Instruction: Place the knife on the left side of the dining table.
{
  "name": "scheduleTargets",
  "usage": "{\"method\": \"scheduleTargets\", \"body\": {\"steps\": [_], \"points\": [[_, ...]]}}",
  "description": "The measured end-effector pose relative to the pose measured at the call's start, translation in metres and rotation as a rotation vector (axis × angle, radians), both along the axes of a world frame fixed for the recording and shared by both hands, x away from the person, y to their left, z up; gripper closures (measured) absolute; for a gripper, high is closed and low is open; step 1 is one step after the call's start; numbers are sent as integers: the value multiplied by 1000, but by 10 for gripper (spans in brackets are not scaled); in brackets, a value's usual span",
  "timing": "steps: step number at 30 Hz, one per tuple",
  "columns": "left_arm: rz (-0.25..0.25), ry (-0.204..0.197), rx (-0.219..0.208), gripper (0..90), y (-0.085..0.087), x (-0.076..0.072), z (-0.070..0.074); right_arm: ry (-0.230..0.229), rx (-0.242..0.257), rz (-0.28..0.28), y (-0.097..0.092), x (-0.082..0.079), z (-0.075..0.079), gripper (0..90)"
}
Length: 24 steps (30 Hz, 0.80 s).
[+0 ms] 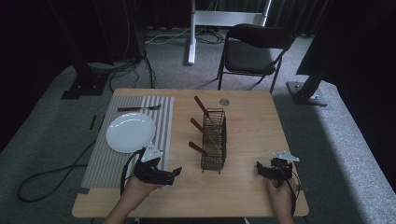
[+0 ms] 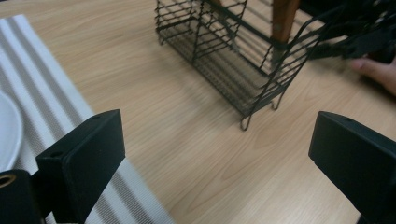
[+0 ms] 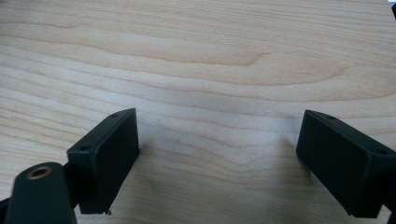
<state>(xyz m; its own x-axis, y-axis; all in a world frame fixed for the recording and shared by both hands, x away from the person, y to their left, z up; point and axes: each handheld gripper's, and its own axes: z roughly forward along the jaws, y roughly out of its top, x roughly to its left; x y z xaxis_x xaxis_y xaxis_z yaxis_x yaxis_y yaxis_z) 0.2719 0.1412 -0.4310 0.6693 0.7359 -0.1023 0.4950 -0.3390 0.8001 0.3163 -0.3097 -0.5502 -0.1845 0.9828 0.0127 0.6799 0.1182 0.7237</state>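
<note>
A black wire basket (image 1: 214, 138) stands in the middle of the wooden table (image 1: 252, 116) with three wooden-handled utensils (image 1: 200, 127) sticking out to its left. My left gripper (image 1: 175, 172) rests near the front edge, just right of the striped mat, open and empty; its view shows the basket (image 2: 243, 60) close ahead. My right gripper (image 1: 259, 167) lies at the front right, open, with bare wood between its jaws (image 3: 219, 140). A white plate (image 1: 130, 132) sits on the striped placemat (image 1: 135, 140), and a fork (image 1: 138, 108) lies beyond it.
A small round metal disc (image 1: 224, 101) is set into the table's far side. A black folding chair (image 1: 254, 49) stands behind the table, with stand legs and cables on the floor. The other hand (image 2: 376, 70) shows beyond the basket in the left gripper view.
</note>
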Motion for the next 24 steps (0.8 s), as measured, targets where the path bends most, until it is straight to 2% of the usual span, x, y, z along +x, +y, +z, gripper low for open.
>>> {"method": "scheduleTargets", "body": {"steps": [10,13,16,21,24], "points": [[-34,-21,2,41,-21,7,12,-2,-1,2,0,0,0,124],[-64,-33,-14,45,-26,9,16,-2,-1,2,0,0,0,124],[-75,-30,-6,52,-34,13,18,-2,-1,2,0,0,0,124],[-57,-22,-19,68,-41,20,20,-1,-1,1,0,0,0,124],[-63,-23,-31,69,-46,23,22,-1,0,1,0,0,0,124]]}}
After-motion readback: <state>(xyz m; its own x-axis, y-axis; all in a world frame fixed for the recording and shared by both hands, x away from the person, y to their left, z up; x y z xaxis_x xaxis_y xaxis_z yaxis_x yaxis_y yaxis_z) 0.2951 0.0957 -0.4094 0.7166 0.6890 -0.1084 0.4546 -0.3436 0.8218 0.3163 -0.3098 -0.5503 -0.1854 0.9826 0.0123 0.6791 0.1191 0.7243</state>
